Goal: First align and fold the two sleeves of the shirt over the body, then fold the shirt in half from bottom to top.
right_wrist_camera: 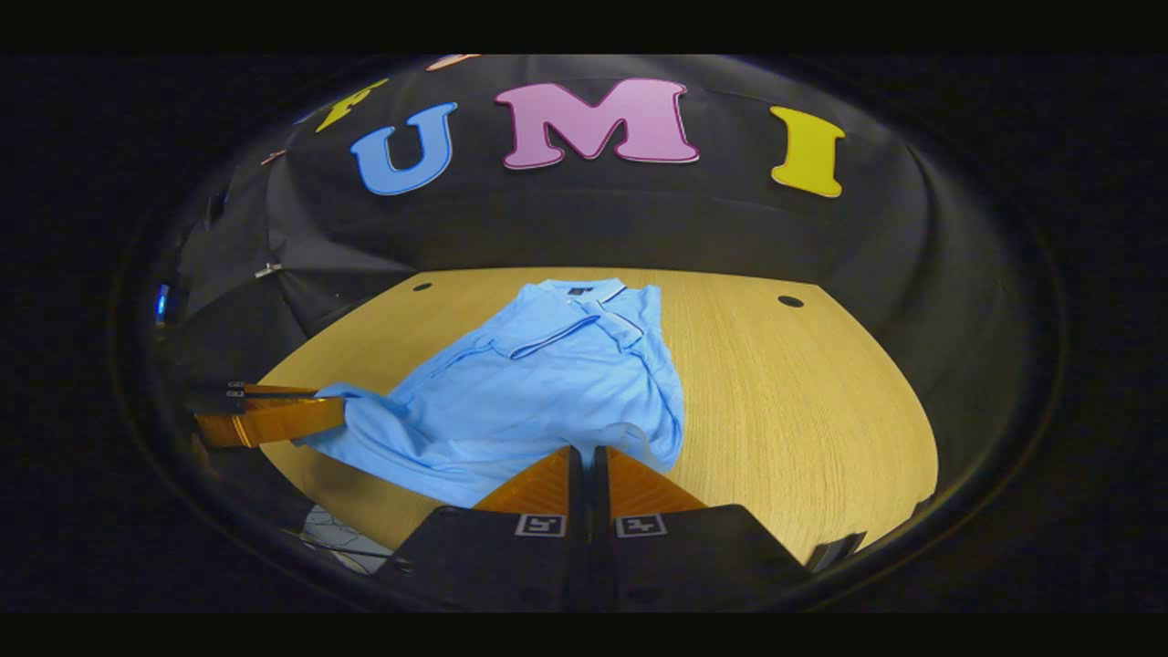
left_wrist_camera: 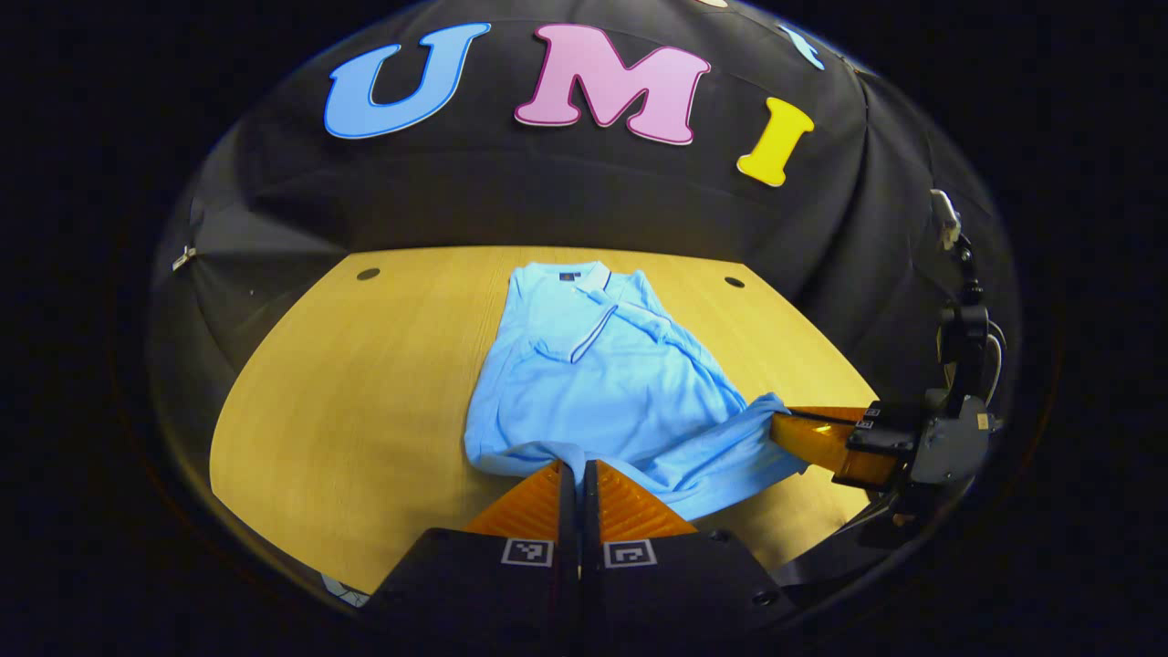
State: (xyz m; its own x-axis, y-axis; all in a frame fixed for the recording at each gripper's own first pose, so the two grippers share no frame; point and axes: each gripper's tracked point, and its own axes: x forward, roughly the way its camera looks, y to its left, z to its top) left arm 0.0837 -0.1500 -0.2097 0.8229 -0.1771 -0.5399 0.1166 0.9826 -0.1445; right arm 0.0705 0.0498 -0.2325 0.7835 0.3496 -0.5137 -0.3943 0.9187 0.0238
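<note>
A light blue polo shirt (left_wrist_camera: 602, 383) lies on the wooden table (left_wrist_camera: 365, 392), collar toward the wall, both sleeves folded over its body. My left gripper (left_wrist_camera: 578, 467) is shut on the shirt's near hem at its left corner. My right gripper (right_wrist_camera: 586, 452) is shut on the hem's other corner. In the left gripper view the right gripper (left_wrist_camera: 785, 424) comes in from the right and pinches the hem, which is lifted a little off the table. In the right gripper view the shirt (right_wrist_camera: 538, 392) stretches left to the left gripper (right_wrist_camera: 333, 411).
Two small dark holes (left_wrist_camera: 369, 274) (left_wrist_camera: 735, 282) sit near the table's far edge. Black cloth closes the booth behind the table. A dark stand with cables (left_wrist_camera: 963, 319) rises at the right, beyond the table's edge.
</note>
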